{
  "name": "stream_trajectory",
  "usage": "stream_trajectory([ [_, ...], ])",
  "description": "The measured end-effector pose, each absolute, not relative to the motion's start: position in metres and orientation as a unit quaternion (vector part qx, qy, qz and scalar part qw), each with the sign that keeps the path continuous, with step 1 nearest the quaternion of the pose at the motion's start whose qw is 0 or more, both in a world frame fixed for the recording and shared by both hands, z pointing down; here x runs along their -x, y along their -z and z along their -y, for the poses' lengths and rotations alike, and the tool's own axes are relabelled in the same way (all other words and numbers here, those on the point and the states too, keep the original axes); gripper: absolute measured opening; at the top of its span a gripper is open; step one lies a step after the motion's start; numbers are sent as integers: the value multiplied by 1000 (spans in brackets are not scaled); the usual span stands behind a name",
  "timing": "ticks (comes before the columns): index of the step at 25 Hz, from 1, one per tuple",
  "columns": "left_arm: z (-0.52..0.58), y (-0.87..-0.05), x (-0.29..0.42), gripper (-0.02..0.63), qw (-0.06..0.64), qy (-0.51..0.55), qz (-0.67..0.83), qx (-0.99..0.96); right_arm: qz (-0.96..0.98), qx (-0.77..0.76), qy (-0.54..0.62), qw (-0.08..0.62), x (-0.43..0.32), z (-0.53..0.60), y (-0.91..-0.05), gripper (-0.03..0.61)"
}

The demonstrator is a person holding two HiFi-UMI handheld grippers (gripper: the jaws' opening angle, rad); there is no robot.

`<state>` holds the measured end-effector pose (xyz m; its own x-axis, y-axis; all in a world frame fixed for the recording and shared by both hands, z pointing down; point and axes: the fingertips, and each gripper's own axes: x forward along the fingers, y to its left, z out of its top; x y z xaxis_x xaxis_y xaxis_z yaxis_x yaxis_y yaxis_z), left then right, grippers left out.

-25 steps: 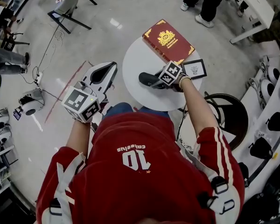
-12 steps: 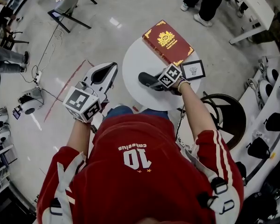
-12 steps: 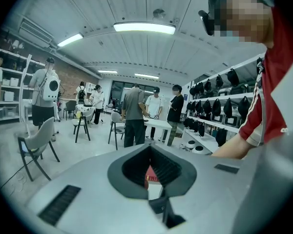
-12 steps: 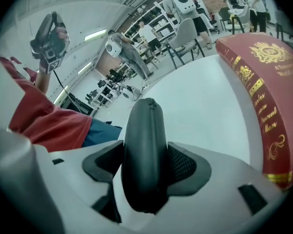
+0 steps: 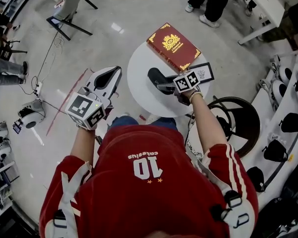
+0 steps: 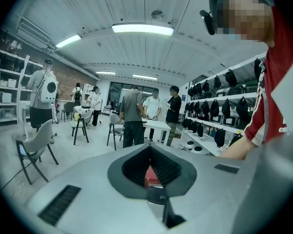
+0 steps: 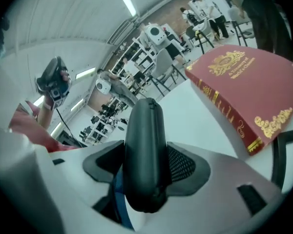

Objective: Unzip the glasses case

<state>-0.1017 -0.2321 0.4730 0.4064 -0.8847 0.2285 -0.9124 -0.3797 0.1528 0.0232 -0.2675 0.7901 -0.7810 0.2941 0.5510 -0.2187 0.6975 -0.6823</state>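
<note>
While left gripper (image 5: 117, 72) hangs beside one round white table (image 5: 139, 90), jaws together, empty, right gripper (image 5: 165, 87) pinches one black glasses case (image 7: 144, 155) over tabletop, jaws just closing in. One red book (image 5: 172, 46), one small frame (image 5: 202, 73) on table.

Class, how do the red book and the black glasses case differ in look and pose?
The book is red, rectangular and gold-decorated; the glasses case is plain black and rounded. The book lies free on the table; the glasses case is clamped in the right tongs, whose jaws have just been closing. Both are closed.
</note>
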Motion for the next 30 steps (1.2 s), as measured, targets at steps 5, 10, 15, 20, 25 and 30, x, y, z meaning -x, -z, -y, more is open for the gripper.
stream_trajectory([
  [5, 236, -464, 104, 8, 119, -49, 529, -839, 876, -23, -421, 233, -18, 290, -734, 284],
  [10, 234, -453, 109, 8, 106, -50, 507, -854, 885, -62, -444, 124, -11, 300, -666, 281],
  [15, 235, -437, 118, 8, 86, -47, 488, -867, 886, -70, -458, 12, -5, 295, -589, 279],
  [20, 233, -419, 122, 8, 67, -43, 470, -879, 884, -63, -458, -70, -1, 278, -510, 278],
  [25, 232, -399, 109, 8, 35, -41, 440, -896, 879, -39, -451, -148, -6, 256, -445, 279],
  [30, 225, -372, 91, 8, 4, -34, 408, -912, 861, -29, -464, -205, -12, 238, -405, 279],
])
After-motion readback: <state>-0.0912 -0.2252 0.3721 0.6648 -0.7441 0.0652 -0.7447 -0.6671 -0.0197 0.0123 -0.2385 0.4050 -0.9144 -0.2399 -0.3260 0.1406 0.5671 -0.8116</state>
